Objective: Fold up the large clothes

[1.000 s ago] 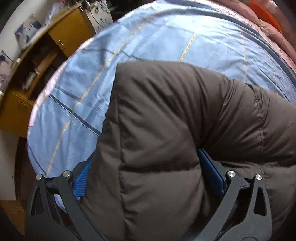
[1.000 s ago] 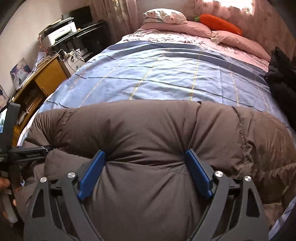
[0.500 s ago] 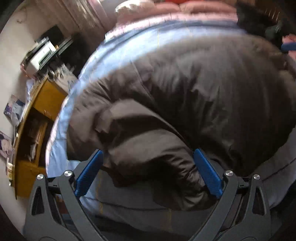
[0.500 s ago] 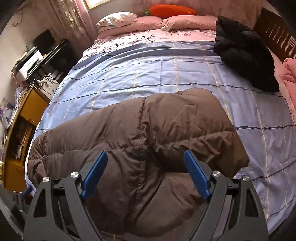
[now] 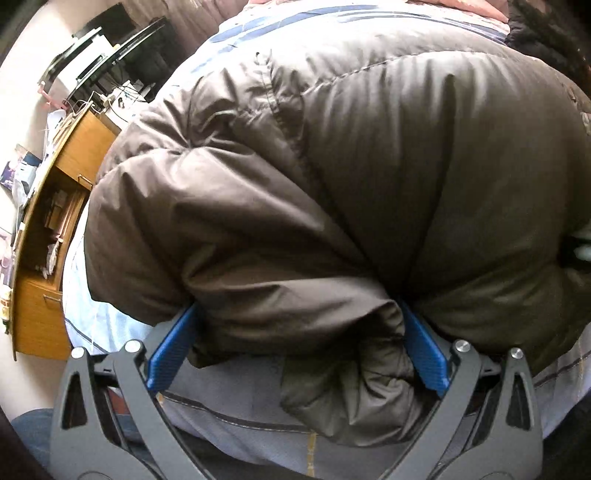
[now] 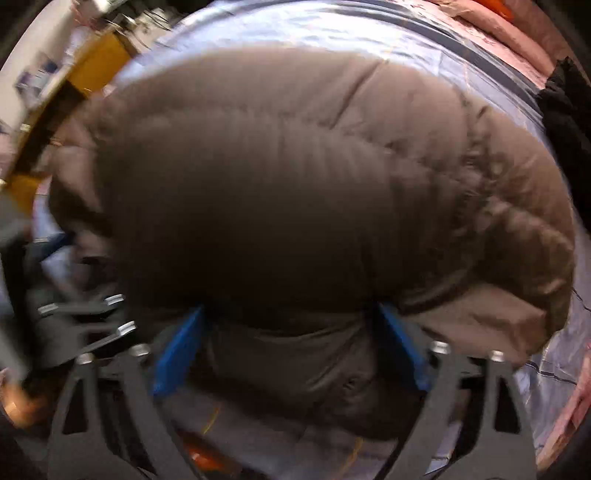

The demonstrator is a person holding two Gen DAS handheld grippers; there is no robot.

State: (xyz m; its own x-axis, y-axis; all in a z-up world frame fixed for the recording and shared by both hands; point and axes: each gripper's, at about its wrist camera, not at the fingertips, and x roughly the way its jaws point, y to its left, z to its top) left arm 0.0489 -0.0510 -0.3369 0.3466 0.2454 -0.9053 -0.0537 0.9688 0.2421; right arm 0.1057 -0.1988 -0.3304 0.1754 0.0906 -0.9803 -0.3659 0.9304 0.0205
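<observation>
A large brown puffer jacket (image 5: pixel 332 177) lies bunched on a blue striped bed sheet (image 5: pixel 236 435). It fills most of both views and also shows in the right wrist view (image 6: pixel 295 184). My left gripper (image 5: pixel 295 350) has its blue pads spread wide, with a thick fold of the jacket's near edge between them. My right gripper (image 6: pixel 291 350) also has its pads wide apart around the jacket's near edge. The right wrist view is blurred by motion. The left gripper's frame (image 6: pixel 85 325) shows at the left of the right wrist view.
A wooden desk with shelves (image 5: pixel 48 229) stands left of the bed, with a printer (image 5: pixel 88 55) behind it. A black garment (image 6: pixel 565 110) lies at the far right of the bed. Pink bedding (image 6: pixel 509 33) is at the head.
Both grippers have come back down to the jacket's near edge; it sits bulkier and nearer in both views. The right wrist view has swung left and blurred.
</observation>
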